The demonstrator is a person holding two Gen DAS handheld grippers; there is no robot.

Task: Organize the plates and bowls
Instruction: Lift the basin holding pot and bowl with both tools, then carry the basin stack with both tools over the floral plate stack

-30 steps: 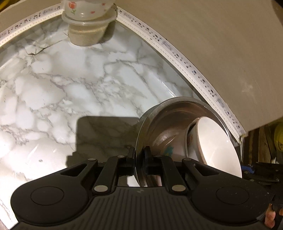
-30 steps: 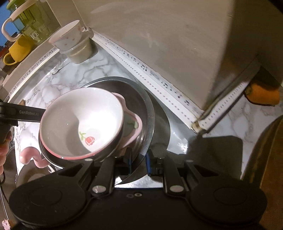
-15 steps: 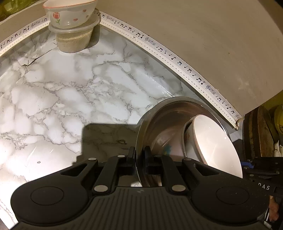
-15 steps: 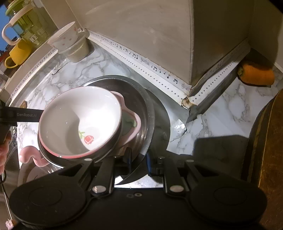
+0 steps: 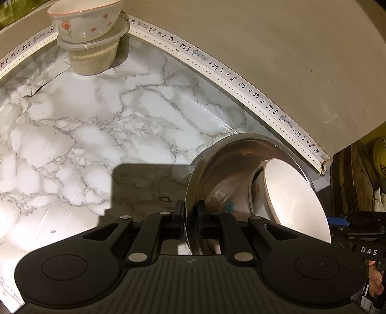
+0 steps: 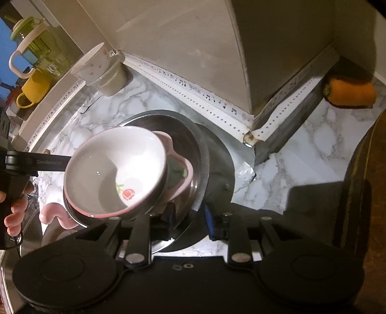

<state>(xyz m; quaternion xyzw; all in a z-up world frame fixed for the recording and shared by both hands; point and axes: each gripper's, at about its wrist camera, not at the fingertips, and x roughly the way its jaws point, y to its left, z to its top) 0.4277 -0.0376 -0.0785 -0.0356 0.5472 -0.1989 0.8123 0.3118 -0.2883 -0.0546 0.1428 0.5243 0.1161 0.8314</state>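
Note:
A wide steel bowl (image 6: 193, 145) sits on the marble counter (image 5: 96, 135) with a pink heart-shaped dish (image 6: 184, 174) in it. A white tulip-printed bowl (image 6: 115, 169) lies on top of the dish. My left gripper (image 5: 190, 213) is shut on the steel bowl's (image 5: 224, 169) near rim, and the white bowl (image 5: 289, 193) shows inside. My right gripper (image 6: 189, 219) straddles the opposite rim. Its jaws are opening, and the blue pad (image 6: 208, 221) stands off the metal. A second tulip bowl (image 5: 84, 21) rests on a lidded tub (image 5: 94, 60) at the back.
A wall corner with music-note trim (image 6: 251, 135) juts out just behind the steel bowl. A carrot (image 6: 349, 93) lies in the far right corner. A yellow mug (image 6: 33, 89) and a green jug (image 6: 31, 41) stand on a ledge at left. A pink piece (image 6: 55, 215) lies beside a person's hand (image 6: 14, 212).
The right jaws have parted from the steel rim they pinched before. The right view has swung toward the carrot corner. The left grip on the rim is unchanged.

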